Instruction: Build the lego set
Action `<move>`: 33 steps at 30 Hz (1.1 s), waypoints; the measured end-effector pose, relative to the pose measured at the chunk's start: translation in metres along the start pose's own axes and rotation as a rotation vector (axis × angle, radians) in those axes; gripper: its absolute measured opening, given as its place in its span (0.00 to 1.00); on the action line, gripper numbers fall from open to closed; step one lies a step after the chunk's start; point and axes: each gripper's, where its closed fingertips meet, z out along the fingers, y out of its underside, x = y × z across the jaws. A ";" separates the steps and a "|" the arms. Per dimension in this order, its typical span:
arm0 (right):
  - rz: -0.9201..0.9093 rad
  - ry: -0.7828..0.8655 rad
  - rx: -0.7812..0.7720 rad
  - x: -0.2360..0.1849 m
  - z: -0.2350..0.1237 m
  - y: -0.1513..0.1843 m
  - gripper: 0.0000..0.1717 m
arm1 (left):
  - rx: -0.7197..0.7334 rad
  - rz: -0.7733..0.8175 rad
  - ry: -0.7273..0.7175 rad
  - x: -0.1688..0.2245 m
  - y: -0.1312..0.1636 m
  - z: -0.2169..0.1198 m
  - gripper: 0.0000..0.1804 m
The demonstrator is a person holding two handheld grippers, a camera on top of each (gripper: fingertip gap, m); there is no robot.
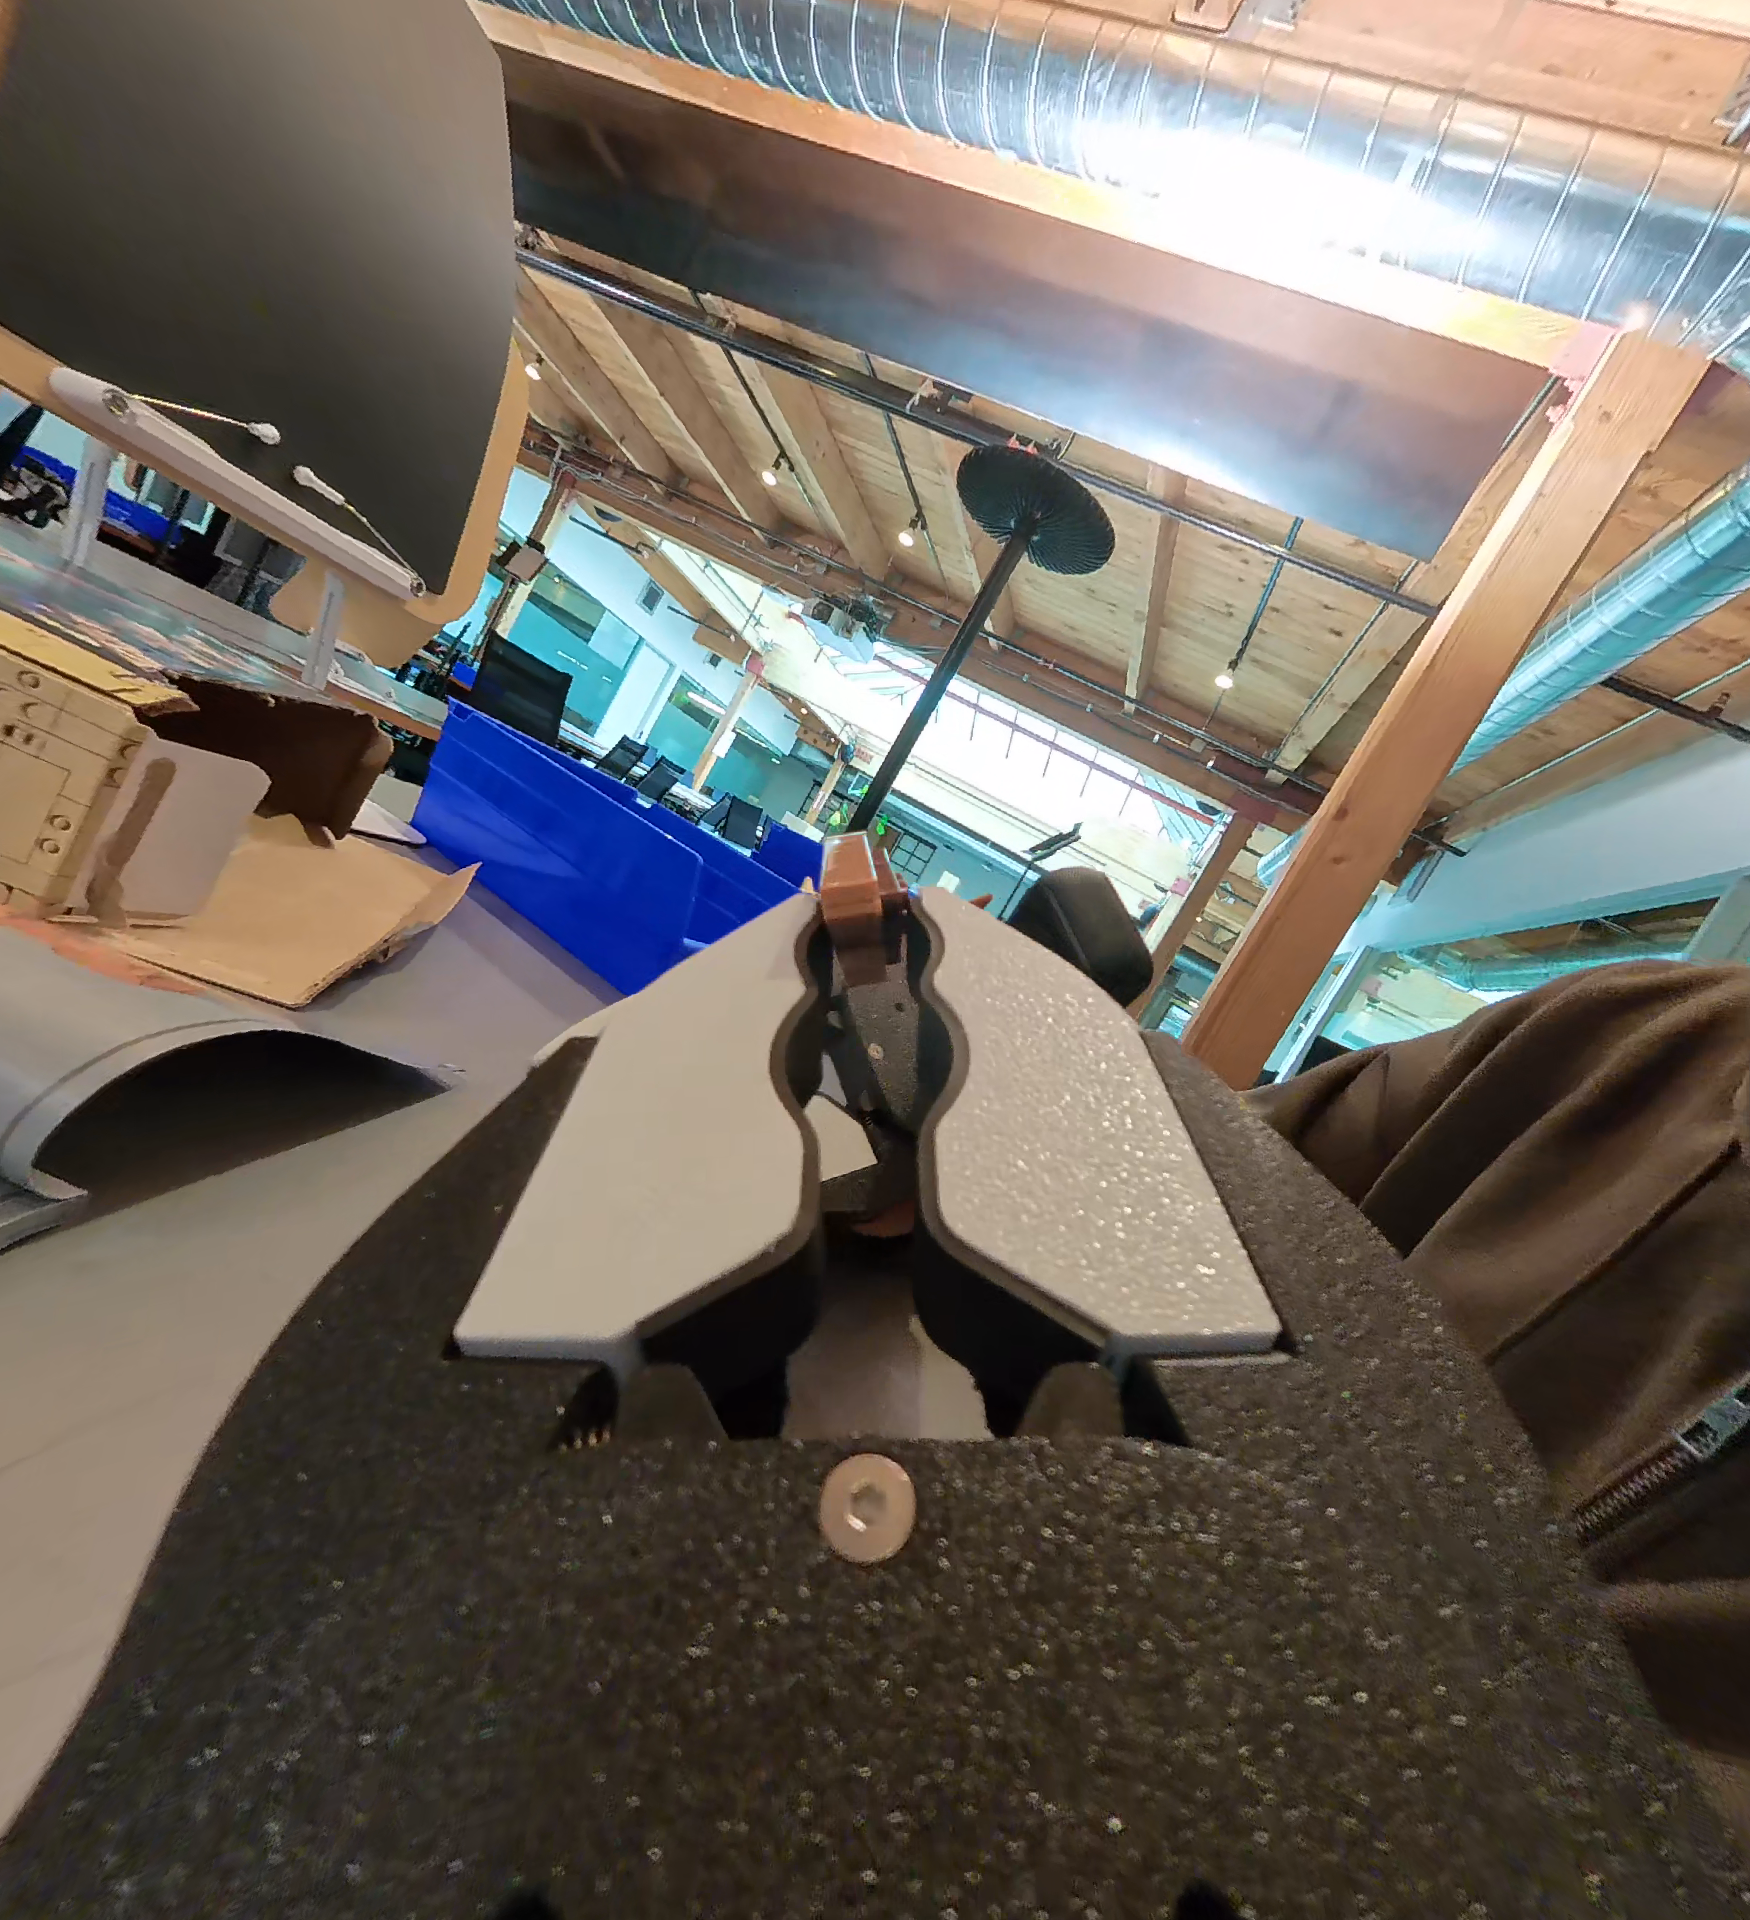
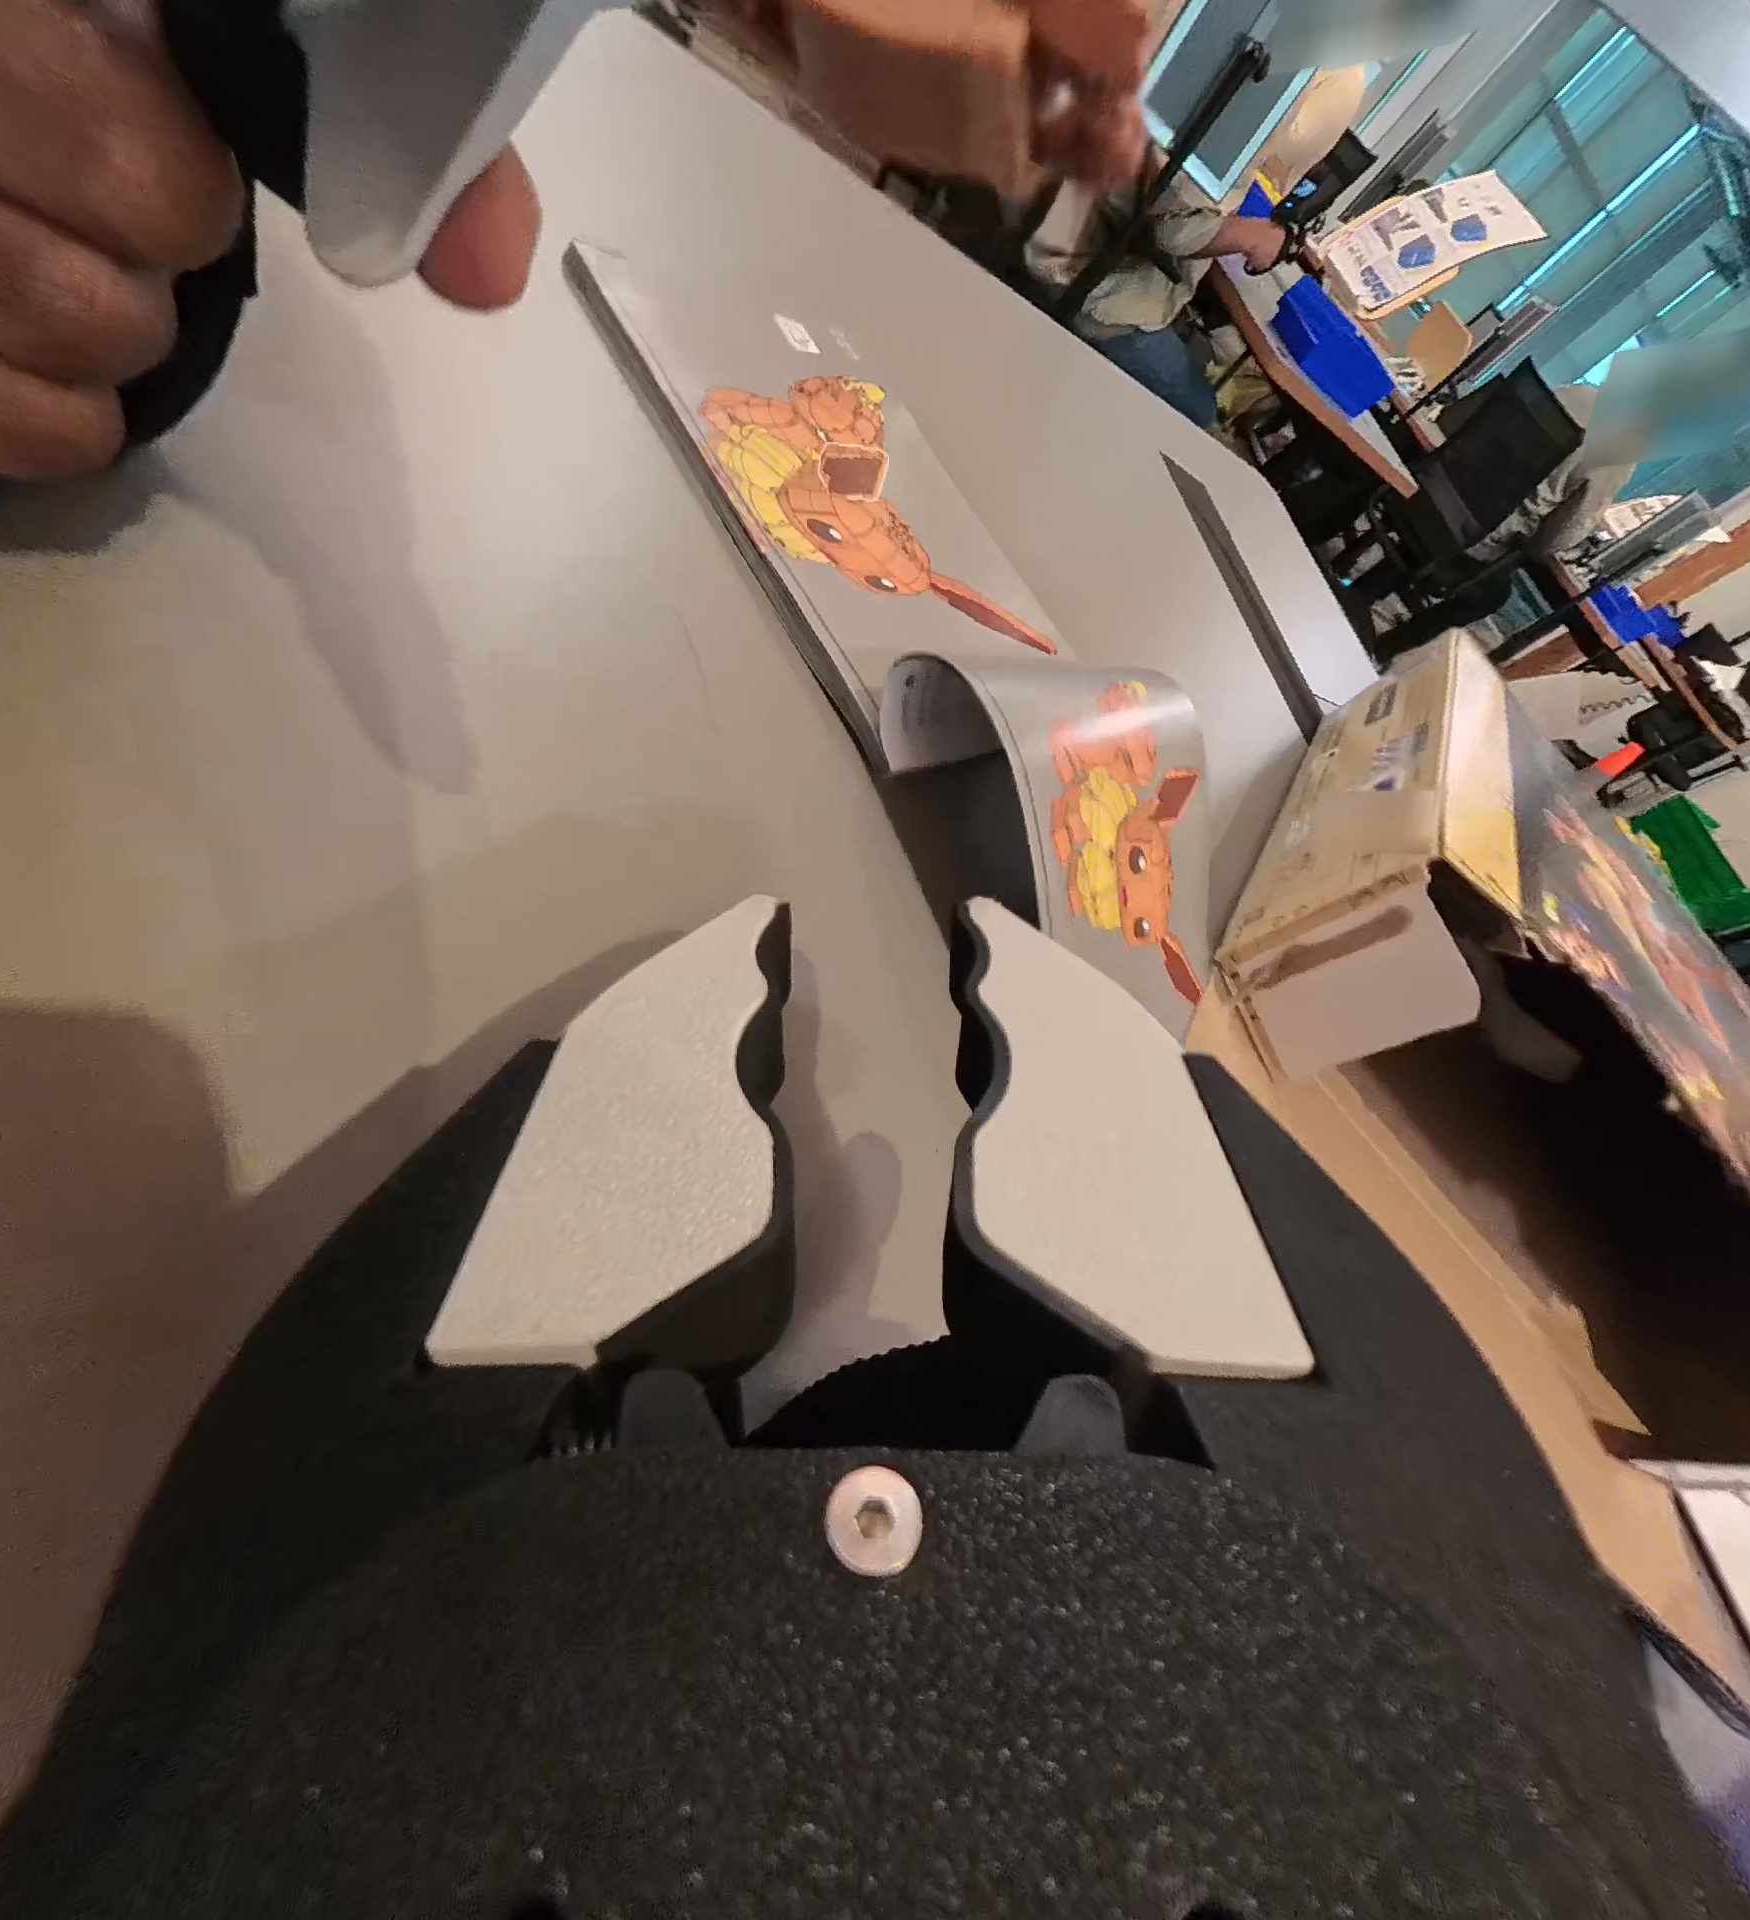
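my left gripper [image 1: 863, 904] is tipped upward, pointing past the table edge toward the ceiling beams, and its two tips are pinched on a small brown brick piece [image 1: 855, 899] with a thin black rod [image 1: 928, 696] rising from it to a ribbed black disc [image 1: 1035, 511]. a blue bin [image 1: 580, 831] sits just beyond the tips, a torn cardboard box [image 1: 50, 769] off to the left.

my right gripper [image 2: 871, 935] is angled down over the grey table [image 2: 435, 727], jaws partly apart with bare table showing between them, gripping nothing. just ahead lies an open booklet [image 2: 850, 499] with one page curled over, and a printed box [image 2: 1390, 831] to its right. a hand [image 2: 50, 239] grips a grey handle at the upper left of that view.
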 end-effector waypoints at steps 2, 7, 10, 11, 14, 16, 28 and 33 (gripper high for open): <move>-0.025 0.023 -0.006 0.004 -0.014 0.010 0.17 | -0.004 0.003 0.001 0.002 0.003 0.002 0.07; -0.041 0.103 -0.041 0.023 -0.063 0.047 0.17 | -0.032 -0.001 0.012 0.015 0.025 0.022 0.07; -0.015 0.151 -0.084 0.033 -0.102 0.073 0.17 | -0.093 0.060 0.068 0.037 0.053 0.045 0.07; -0.007 0.170 -0.103 0.035 -0.116 0.082 0.17 | -0.118 0.081 0.092 0.044 0.062 0.052 0.07; 0.016 0.251 -0.163 0.042 -0.161 0.110 0.17 | -0.160 0.108 0.153 0.063 0.082 0.068 0.07; 0.038 0.312 -0.206 0.045 -0.194 0.127 0.17 | -0.171 0.118 0.175 0.071 0.091 0.074 0.07; 0.330 0.961 -0.403 0.113 -0.415 0.243 0.18 | -0.191 0.120 0.102 0.070 0.101 0.081 0.07; 0.537 1.006 -0.378 0.133 -0.456 0.278 0.24 | -0.179 0.138 0.090 0.069 0.100 0.081 0.07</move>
